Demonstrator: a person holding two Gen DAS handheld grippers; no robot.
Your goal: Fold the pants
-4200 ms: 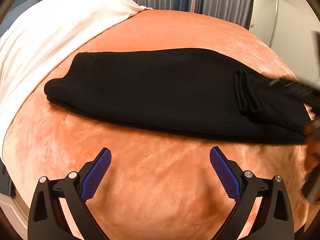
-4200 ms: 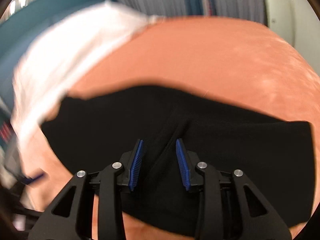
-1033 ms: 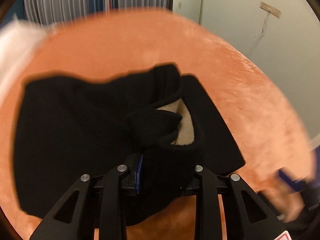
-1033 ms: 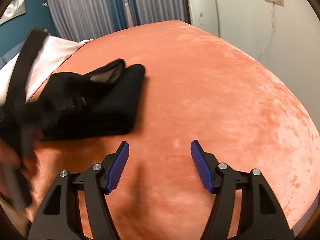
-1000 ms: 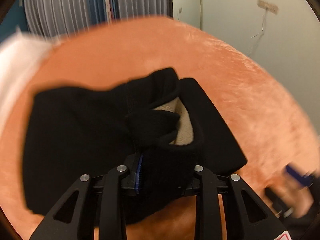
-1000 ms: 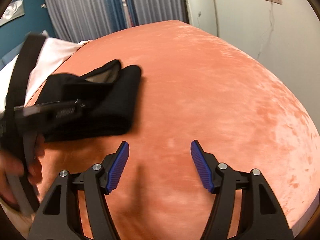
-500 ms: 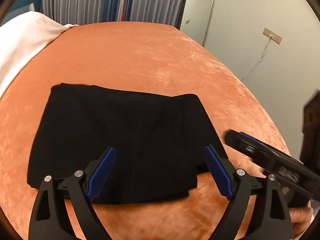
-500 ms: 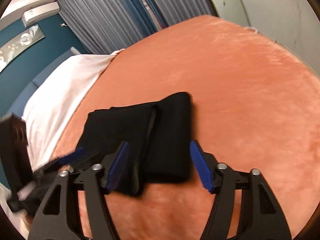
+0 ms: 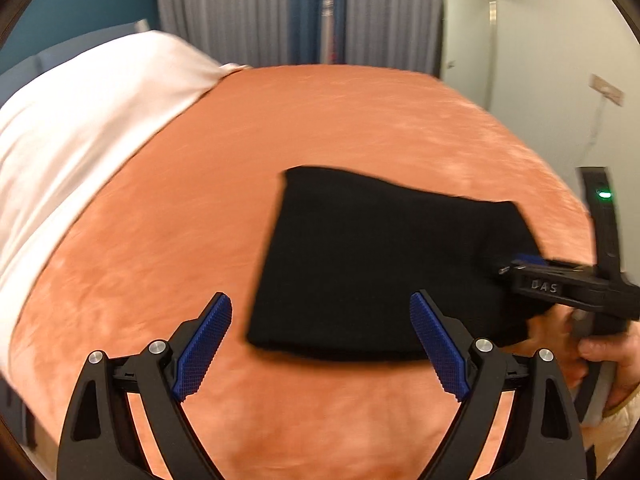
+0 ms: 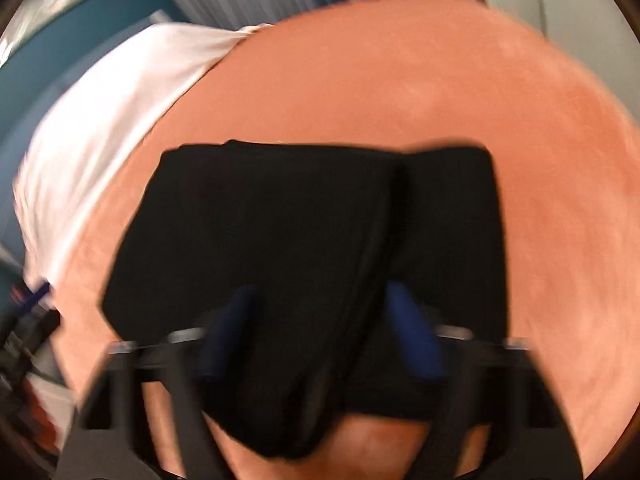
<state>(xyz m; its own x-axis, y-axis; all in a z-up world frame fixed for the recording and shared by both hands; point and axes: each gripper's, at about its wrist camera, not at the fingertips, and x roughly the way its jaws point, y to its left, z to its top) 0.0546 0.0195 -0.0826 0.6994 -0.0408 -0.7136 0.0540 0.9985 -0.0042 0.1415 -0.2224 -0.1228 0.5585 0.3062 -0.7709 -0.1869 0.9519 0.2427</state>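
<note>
Orange-blanketed bed carries the folded black pants flat; with the left tool spread wide and empty, the right tool, seemingly apart astride the near edge through blur, should press layers square before releasing.

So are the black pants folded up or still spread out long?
Folded up. The black pants lie as a short, thick block on the orange bed cover, with stacked layers along the near edge.

Orange bedspread, white pillow, grey curtains, teal wall.
</note>
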